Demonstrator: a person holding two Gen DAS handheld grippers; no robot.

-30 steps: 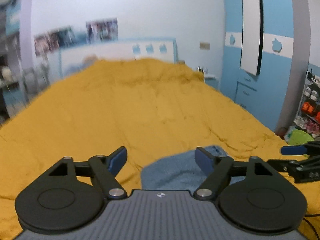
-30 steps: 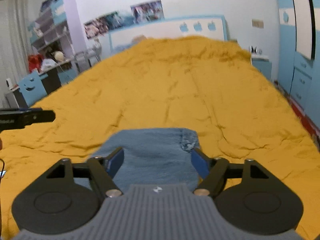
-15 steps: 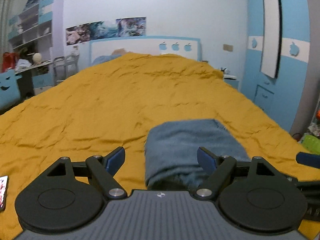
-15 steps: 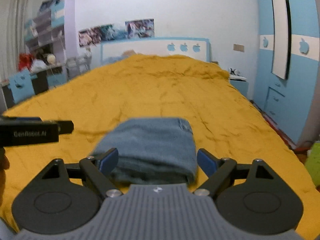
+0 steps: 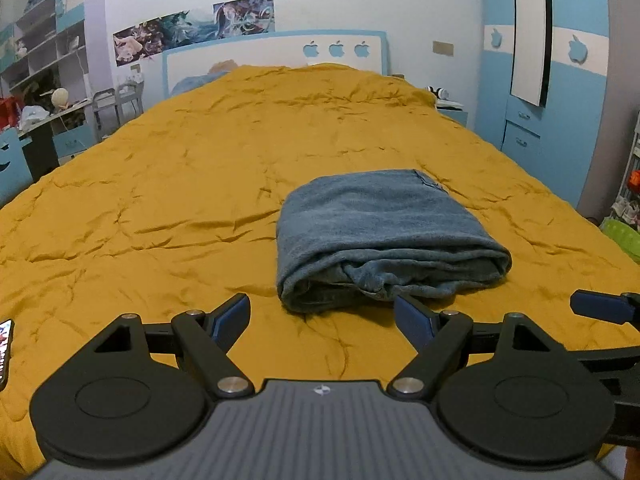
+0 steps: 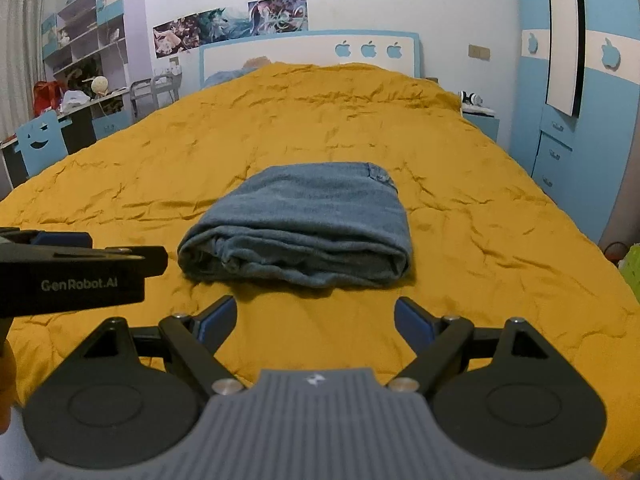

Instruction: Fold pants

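Observation:
Blue denim pants (image 5: 384, 236) lie folded into a thick bundle on the yellow bedspread (image 5: 200, 168), the layered fold edge facing me. My left gripper (image 5: 324, 316) stands open just short of the bundle's near edge, nothing between its fingers. In the right wrist view the same pants (image 6: 304, 228) rest ahead of my right gripper (image 6: 316, 316), which is open and empty over bare bedspread (image 6: 480, 208). The left gripper's body (image 6: 72, 276) shows at the left of that view; a right fingertip (image 5: 600, 307) shows at the right of the left wrist view.
A phone (image 5: 5, 344) lies at the bed's left edge. A blue wardrobe (image 5: 560, 80) stands on the right, a nightstand (image 6: 480, 118) beside the headboard (image 6: 312, 50). Desk, blue chair (image 6: 40, 140) and shelves line the left wall. A green bin (image 5: 624, 236) sits right.
Both grippers have drawn back toward me and away from the folded pants, which now lie fully ahead of the fingertips instead of between them. The pants stay put.

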